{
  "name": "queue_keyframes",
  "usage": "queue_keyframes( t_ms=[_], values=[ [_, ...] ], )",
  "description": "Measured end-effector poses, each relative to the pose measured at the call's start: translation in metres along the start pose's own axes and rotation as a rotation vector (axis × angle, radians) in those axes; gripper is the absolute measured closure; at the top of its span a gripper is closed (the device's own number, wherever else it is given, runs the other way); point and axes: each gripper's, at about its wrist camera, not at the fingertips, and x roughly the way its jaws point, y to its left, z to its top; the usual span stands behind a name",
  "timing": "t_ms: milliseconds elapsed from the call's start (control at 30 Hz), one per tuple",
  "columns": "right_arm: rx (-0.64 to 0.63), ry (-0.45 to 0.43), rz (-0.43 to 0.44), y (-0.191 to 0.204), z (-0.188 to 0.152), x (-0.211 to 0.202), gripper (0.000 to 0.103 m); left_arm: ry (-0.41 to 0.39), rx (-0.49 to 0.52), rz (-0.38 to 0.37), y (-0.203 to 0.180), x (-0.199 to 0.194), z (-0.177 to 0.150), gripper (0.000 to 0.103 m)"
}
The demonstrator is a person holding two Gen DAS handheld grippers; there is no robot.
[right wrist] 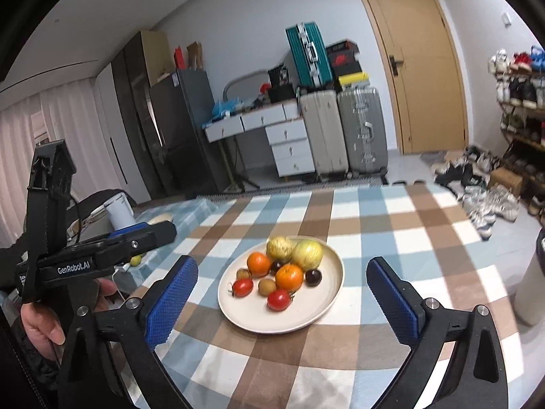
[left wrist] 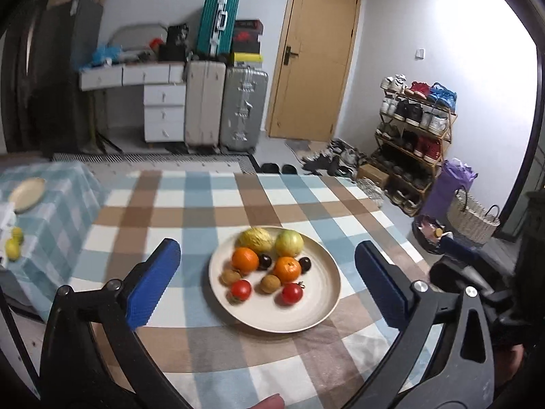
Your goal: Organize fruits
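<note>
Worktop (left wrist: 163, 211) bare all around plate (left wrist: 306, 320); approach free from 6, 9, 3 o'clock. Fruits (left wrist: 269, 266) crowd plate's 12 half; 6 o'clock rim free.

our left gripper (left wrist: 267, 283): black angular arms, silver round screws, blue knurled rubber pads (left wrist: 153, 283). our right gripper (right wrist: 282, 301): same black frame, silver screws, blue textured pads (right wrist: 172, 301). in the right wrist view, the left gripper's black body carries white "genrobot.ai" lettering, a blue strip, a black cable; dark sleeve (right wrist: 10, 255) at its hand (right wrist: 47, 317).
</note>
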Motion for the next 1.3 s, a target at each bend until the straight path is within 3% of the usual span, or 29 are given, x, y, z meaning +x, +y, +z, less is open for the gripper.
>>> queue_keyframes(
  t_ms=[233,600,967,1300],
  values=[
    [-0.057,-0.117,-0.04,0.018,0.009,-0.035,0.0,-0.063,0.016,0.027,-0.004,-0.033,-0.002,0.001],
    [-0.156,-0.258,-0.118,0.039,-0.006,-0.061,0.0,-0.191,0.047,0.155,-0.006,-0.067,-0.028,0.001],
    [-0.171,-0.268,-0.16,0.038,-0.028,-0.059,0.0,-0.249,0.075,0.21,-0.002,-0.074,-0.061,0.001],
    [-0.215,-0.27,-0.166,0.032,-0.054,-0.053,0.0,-0.263,0.072,0.256,0.009,-0.055,-0.088,0.001]
  ],
)
